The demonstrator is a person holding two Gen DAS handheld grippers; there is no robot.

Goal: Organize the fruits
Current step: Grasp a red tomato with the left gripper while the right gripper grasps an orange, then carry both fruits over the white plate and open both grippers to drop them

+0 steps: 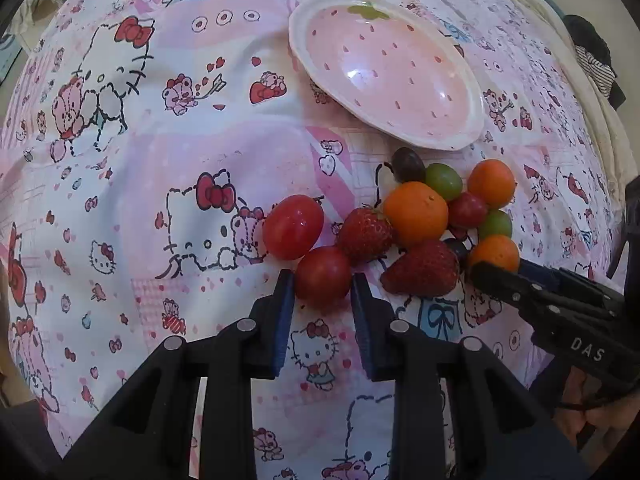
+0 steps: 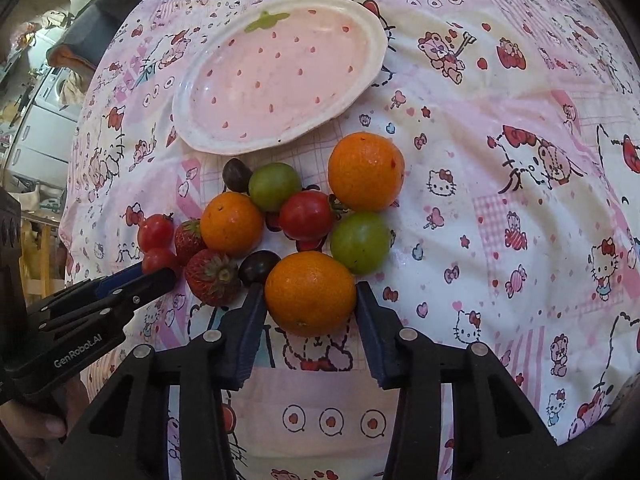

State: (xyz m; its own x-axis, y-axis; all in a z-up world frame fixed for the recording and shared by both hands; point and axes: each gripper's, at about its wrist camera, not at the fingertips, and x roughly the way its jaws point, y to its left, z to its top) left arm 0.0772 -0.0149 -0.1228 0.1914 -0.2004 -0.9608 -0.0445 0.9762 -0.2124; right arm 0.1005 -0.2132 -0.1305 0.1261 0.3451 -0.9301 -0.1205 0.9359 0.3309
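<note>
"DAS" reads on right gripper point(image 2: 310, 286) body, "GenRobot.AI" on left gripper point(image 1: 323, 278). Both point steeply down at fruit cluster on cartoon-print cloth point(image 1: 200, 160). Left jaws pinch near cherry tomato point(image 1: 323, 276); right jaws clamp nearest orange point(image 2: 310, 294). Counted: three oranges, three red tomatoes, two strawberries, two green fruits, two dark grapes. Strawberry-pattern plate point(image 2: 372, 32) lies beyond.

In the left wrist view, the nearest orange point(image 1: 494, 254) at four o'clock is partly hidden behind the right gripper point(image 1: 496, 276), and a dark grape point(image 1: 458, 248) peeks from behind a strawberry point(image 1: 422, 270). In the right wrist view, the lower cherry tomato point(image 2: 158, 260) at nine o'clock is partly covered by the left gripper point(image 2: 158, 276), whose body is cut off by the picture's edge.
</note>
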